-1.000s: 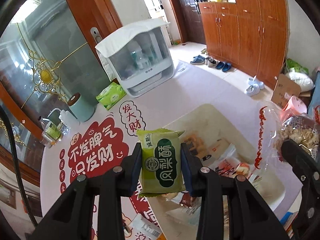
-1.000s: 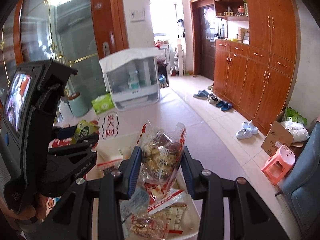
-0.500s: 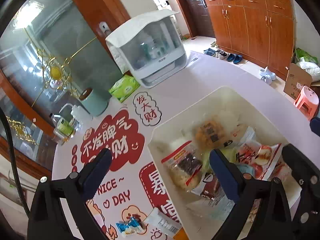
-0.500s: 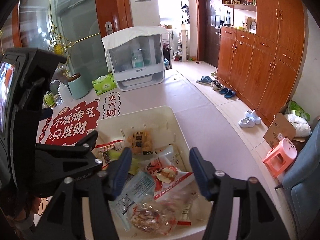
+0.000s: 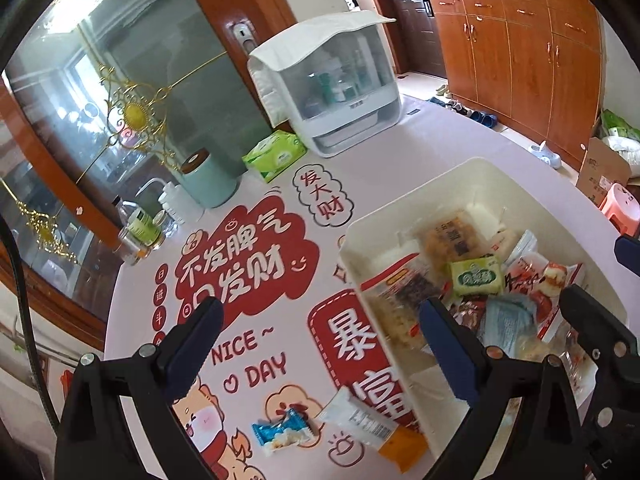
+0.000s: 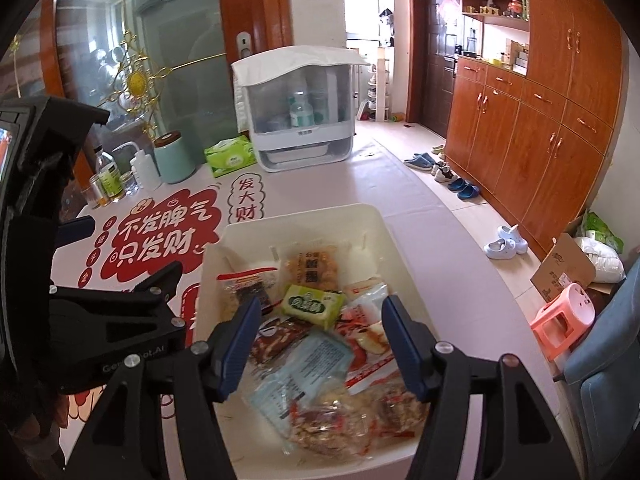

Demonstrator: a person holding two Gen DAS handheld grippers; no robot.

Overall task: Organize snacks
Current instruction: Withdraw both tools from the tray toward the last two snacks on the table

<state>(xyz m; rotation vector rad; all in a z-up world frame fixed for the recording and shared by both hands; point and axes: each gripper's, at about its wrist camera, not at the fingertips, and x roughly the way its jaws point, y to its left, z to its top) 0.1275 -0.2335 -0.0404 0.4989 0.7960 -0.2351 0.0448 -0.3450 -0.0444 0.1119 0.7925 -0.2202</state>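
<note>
A pale table [image 5: 400,152] printed with red lettering carries a cream bin [image 5: 440,178] already holding several snack packets. Two loose packets remain outside it: a small blue one [image 5: 280,432] and a white-and-orange bar [image 5: 372,428] lying aslant. Both sit just below the left gripper [image 5: 320,344], the nearer one, released and empty; the right gripper [image 6: 320,344] hangs over the bin, also released and empty.
</note>
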